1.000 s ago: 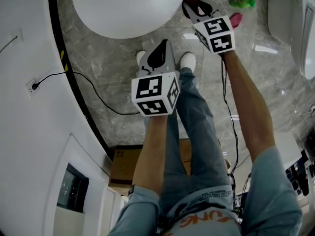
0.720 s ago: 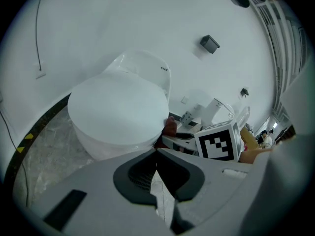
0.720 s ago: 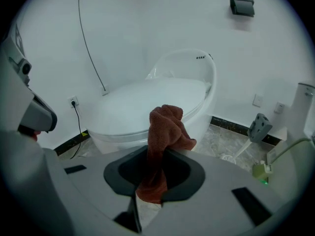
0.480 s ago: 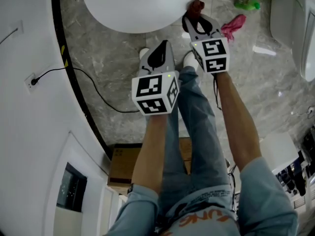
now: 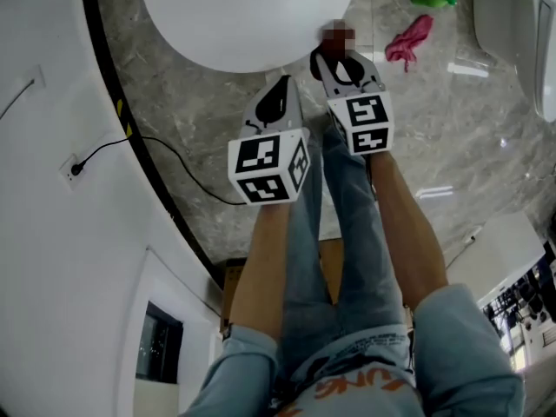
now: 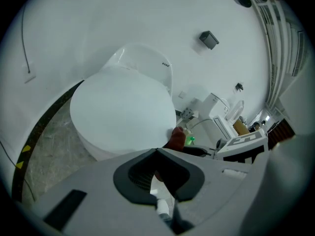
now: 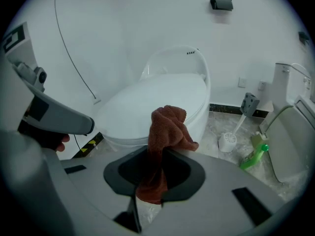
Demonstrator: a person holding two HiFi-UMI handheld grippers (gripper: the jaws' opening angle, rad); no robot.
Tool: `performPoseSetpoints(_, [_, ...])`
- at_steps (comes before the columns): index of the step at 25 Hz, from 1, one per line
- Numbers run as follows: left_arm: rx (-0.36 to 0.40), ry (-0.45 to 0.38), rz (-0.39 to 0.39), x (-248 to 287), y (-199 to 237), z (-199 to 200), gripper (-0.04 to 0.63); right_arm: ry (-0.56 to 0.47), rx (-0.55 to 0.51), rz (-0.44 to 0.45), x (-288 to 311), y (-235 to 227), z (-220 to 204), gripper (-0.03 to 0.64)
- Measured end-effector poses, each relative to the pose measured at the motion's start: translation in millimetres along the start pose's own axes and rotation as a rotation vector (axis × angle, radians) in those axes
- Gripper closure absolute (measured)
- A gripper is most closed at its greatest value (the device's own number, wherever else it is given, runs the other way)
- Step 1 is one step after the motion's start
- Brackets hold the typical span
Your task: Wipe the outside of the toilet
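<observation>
The right gripper (image 5: 340,63) was clamped on a bunched brown cloth (image 7: 165,127), held up at the near right edge of the white toilet (image 5: 243,16); whether the cloth touched the porcelain could not be told. The left gripper (image 5: 276,102) hung just to its left, jaws together and empty. The likely risk: with so little cloth pinched, dragging it along the curved side could pull it free, or let the hard jaw tips scrape the glaze.
</observation>
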State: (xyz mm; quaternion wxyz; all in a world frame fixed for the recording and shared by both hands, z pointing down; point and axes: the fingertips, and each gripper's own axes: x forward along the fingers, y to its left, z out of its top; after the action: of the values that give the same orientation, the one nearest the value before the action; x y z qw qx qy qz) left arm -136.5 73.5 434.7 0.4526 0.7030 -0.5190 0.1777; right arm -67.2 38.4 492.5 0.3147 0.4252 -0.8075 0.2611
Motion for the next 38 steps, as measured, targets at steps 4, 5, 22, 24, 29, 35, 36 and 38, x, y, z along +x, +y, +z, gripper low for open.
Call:
performPoseSetpoints(4, [0.023,0.02,-0.02,-6,4,7,0.6,0.028,0.01,0.009,-2,17,-5,0.541])
performPoseSetpoints(5, [0.027,0.023,-0.024,-7,6,9,0.6,0.033,0.014,0.013,-2,22,-6,0.541])
performPoseSetpoints(22, [0.138,0.057,-0.088,-12,-11,27,0.6,-0.088,0.168,-0.143,-67,-46,4,0.541])
performPoseSetpoints(24, [0.158,0.062,-0.108,-5,-25,26,0.6,-0.107,0.172,-0.182,-75,-71,6,0.541])
performPoseSetpoints(29, [0.21,0.089,-0.147,17,-64,26,0.6,-0.105,0.17,-0.212,-78,-121,4,0.541])
performPoseSetpoints(35, [0.204,0.085,-0.102,57,-93,37,0.6,-0.096,0.14,-0.13,-35,-169,5,0.541])
performPoseSetpoints(36, [0.197,0.089,-0.089,64,-97,34,0.6,-0.093,0.136,-0.112,-27,-176,4,0.541])
performPoseSetpoints(38, [0.175,0.089,-0.06,78,-106,28,0.6,-0.087,0.123,-0.075,-13,-190,4,0.541])
